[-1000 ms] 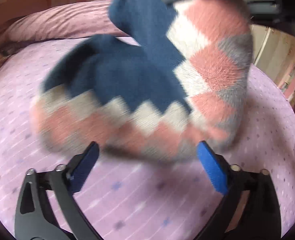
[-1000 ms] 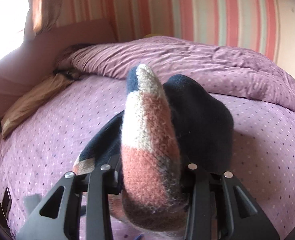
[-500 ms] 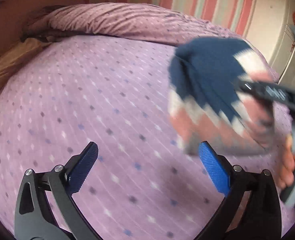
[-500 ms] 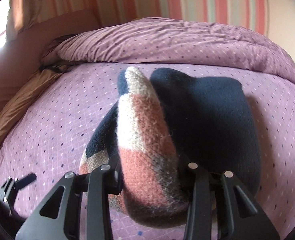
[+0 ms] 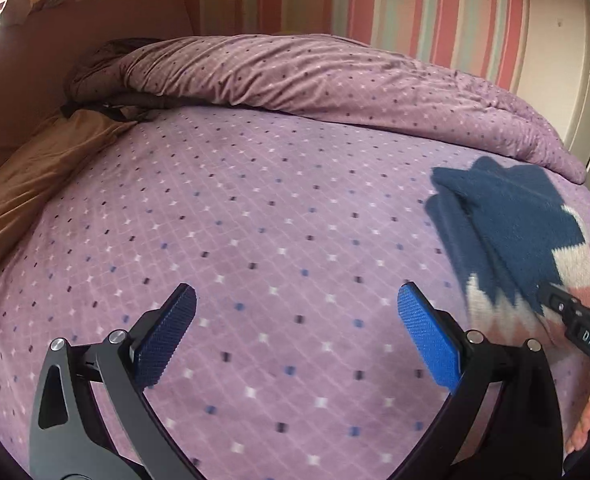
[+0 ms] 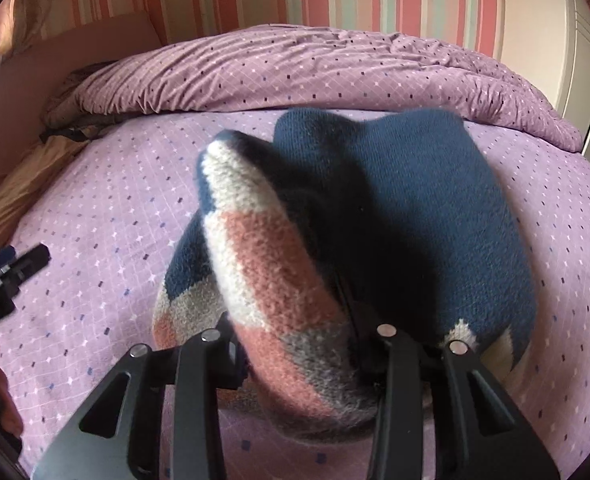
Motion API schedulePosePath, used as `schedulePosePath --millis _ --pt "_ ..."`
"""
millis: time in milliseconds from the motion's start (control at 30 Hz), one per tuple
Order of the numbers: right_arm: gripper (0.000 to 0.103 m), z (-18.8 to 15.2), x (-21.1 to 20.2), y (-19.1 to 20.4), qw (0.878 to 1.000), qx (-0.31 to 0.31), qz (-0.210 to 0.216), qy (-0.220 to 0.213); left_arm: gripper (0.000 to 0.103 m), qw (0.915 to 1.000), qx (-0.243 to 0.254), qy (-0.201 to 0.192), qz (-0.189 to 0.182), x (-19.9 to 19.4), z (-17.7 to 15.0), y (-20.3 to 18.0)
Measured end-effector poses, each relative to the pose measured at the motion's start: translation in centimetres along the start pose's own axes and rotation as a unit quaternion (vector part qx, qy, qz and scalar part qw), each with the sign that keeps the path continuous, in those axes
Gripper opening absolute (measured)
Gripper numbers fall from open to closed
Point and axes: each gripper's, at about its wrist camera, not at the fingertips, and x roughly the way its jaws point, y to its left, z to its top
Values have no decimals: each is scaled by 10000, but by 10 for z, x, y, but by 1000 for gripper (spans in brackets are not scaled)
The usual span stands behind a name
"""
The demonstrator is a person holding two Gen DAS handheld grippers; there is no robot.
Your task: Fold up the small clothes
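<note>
The knitted garment (image 6: 335, 248), navy with pink, cream and grey blocks, is bunched on the purple bedsheet (image 5: 255, 240). The right gripper (image 6: 299, 344), angled downward, is clamped on its patterned fold. The left gripper (image 5: 295, 320) points down at bare sheet beside it, jaws apart and empty.
</note>
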Motion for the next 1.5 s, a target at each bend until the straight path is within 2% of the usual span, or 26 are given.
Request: schedulePosePath --millis 300,400,467,533,667,733,867,967,1133,1200,1233,1300,1367,1433,1500 --pt "42 -11 14 21 9987 -377 -326 54 100 9999 -80 115 101 12 -1 18" --pt "51 -7 11 23 9988 -409 -270 98 100 9999 -39 127 105 10 -1 15" --pt "61 -3 5 23 9990 -420 -160 83 100 9999 28 113 114 9 1 11" --pt "64 -1 -4 22 9990 -427 -89 -13 100 9998 65 124 126 10 2 8" --pt "77 2 -31 15 9988 -372 266 -186 100 9998 57 156 58 11 5 4" --pt "81 5 -48 12 9979 -402 371 -339 100 9998 69 161 47 12 7 3" --pt "82 7 -98 -12 9947 -368 657 -701 100 9998 132 108 60 7 13 -1" --pt "85 7 -122 -42 9936 -392 582 -881 100 9998 160 81 35 4 19 -6" --pt "85 5 -109 -96 9963 -296 399 -697 100 9998 159 90 -49 3 24 -21" --pt "85 3 -100 -113 9961 -246 451 -714 100 9997 221 97 -45 2 24 -28" --pt "84 3 -95 -117 9966 -233 408 -680 100 9995 277 124 -24 2 24 -34" --pt "70 2 -82 -127 9973 -162 433 -564 100 9992 367 143 -49 -2 24 -45" --pt "40 2 -66 -134 9981 -62 484 -370 100 9989 443 69 -129 -11 27 -56" --pt "26 -2 -51 -140 9982 -24 581 -160 100 9986 453 10 -269 -23 32 -72" --pt "24 -5 -45 -141 9983 -22 578 -74 100 9980 399 -44 -495 -34 38 -88"
